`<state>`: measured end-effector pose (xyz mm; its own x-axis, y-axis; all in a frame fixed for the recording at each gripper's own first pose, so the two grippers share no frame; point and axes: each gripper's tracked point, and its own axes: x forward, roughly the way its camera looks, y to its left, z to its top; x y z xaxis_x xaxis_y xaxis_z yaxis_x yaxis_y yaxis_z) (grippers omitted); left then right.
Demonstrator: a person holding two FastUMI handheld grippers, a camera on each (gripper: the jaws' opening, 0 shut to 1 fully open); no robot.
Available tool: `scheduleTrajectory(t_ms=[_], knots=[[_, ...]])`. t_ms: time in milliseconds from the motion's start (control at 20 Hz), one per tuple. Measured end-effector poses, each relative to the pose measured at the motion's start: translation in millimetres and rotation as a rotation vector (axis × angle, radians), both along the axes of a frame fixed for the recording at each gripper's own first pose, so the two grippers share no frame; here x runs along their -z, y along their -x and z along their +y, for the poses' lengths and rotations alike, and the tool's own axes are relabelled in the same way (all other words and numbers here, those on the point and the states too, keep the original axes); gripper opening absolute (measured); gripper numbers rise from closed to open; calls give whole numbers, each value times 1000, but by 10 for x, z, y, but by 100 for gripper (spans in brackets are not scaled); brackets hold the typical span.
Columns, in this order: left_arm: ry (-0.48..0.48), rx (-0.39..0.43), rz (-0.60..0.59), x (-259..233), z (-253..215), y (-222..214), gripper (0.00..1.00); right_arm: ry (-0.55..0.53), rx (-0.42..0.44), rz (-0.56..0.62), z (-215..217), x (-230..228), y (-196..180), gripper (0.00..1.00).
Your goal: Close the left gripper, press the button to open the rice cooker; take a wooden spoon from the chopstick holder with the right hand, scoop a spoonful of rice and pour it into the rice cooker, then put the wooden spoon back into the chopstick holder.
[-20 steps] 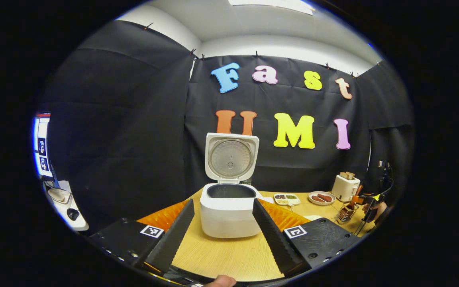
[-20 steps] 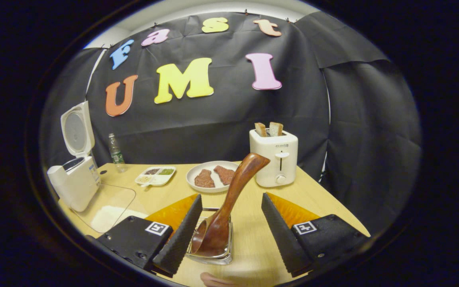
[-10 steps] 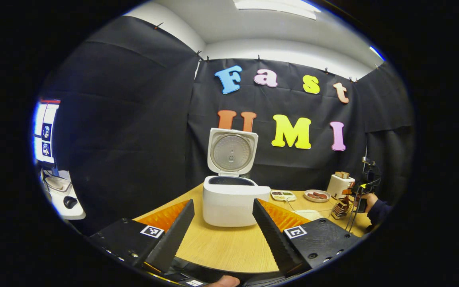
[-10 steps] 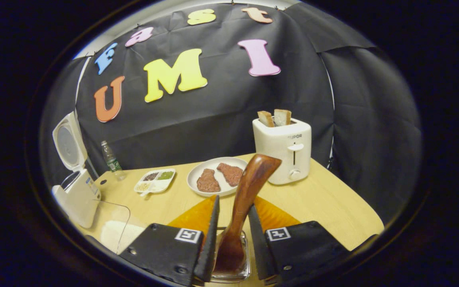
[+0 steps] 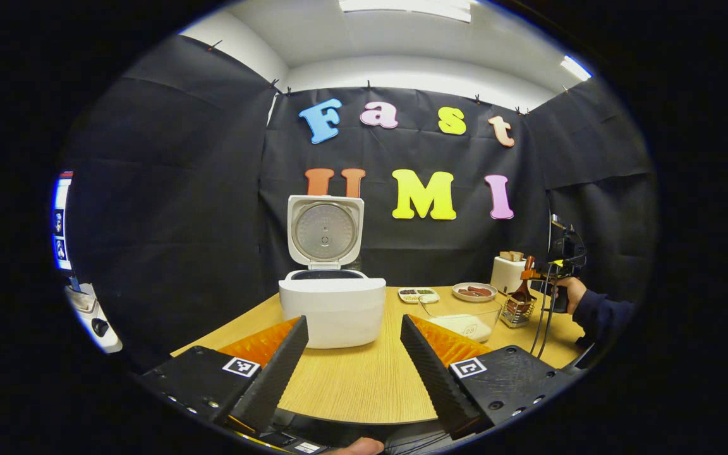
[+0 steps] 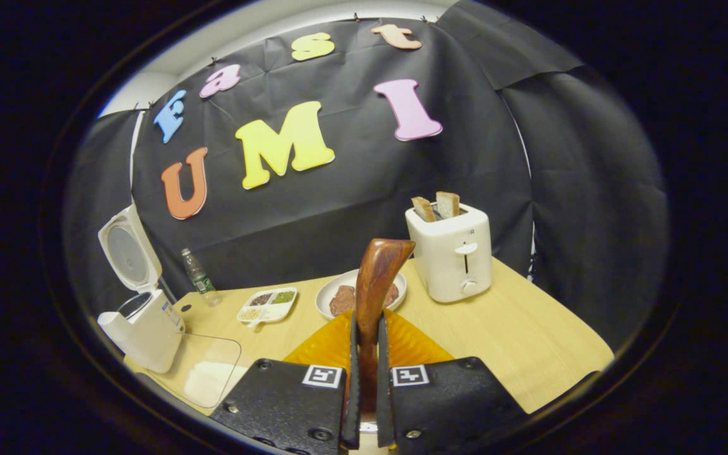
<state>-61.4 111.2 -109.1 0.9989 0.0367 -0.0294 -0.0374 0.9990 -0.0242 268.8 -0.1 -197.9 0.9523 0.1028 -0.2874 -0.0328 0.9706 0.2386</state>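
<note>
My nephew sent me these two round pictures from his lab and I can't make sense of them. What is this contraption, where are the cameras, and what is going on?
A person holds a two-finger gripper in each hand; a wide-angle camera rides on each, looking along its fingers. The left gripper view shows the left gripper open above the pale wooden table, facing a white rice cooker with its lid up. Beside it stand a clear container of rice and a wire chopstick holder, with a person's hand and dark sleeve near it. In the right gripper view, the right gripper is closed on the handle of a brown wooden spoon. Behind it sit a white toaster with bread, a plate of meat and a divided snack tray.
</note>
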Motion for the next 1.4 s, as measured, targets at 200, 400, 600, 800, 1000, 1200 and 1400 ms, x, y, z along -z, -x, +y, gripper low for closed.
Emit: scheduleTrajectory(t_ms=[200,400,600,800,1000,1200,1400], knots=[[5,-1,6,89,29,50,94,49,14,-110,18,-431,121,13],[39,-23,11,120,152,106,94,127,39,-216,100,-809,259,13],[40,-41,-16,58,252,186,94,166,-15,-266,479,-1014,382,12],[39,-43,-37,12,317,219,94,163,-92,-278,1023,-1078,487,11],[51,-57,-34,43,394,253,94,179,-163,-292,1558,-1081,564,11],[56,-68,-48,37,452,295,94,174,-203,-262,1971,-856,563,11],[64,-68,-54,44,471,303,94,193,-201,-212,2229,-427,502,12]])
